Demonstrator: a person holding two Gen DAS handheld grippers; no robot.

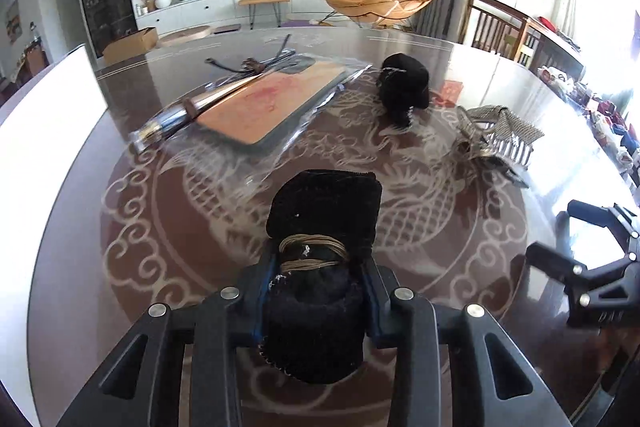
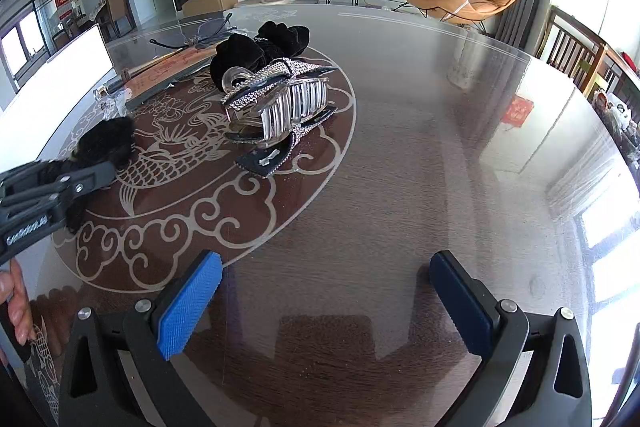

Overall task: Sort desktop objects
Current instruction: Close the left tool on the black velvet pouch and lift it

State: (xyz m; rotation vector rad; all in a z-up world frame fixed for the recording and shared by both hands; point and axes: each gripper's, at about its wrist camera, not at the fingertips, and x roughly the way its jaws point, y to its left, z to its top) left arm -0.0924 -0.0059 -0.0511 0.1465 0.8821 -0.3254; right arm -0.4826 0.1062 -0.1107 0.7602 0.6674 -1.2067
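Gripping a black velvet scrunchie (image 1: pixel 320 267) in our left gripper (image 1: pixel 316 291), pads pinched on it, above the patterned table (image 2: pixel 400 167). Our right gripper (image 2: pixel 320 303) gapes wide, holding nothing; rhinestone hair claw (image 2: pixel 276 103) lies well ahead.

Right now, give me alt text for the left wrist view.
The left claw is shut on a black velvet pouch over a dragon-patterned table. Beyond lie a wrapped board, another pouch and a hair clip.
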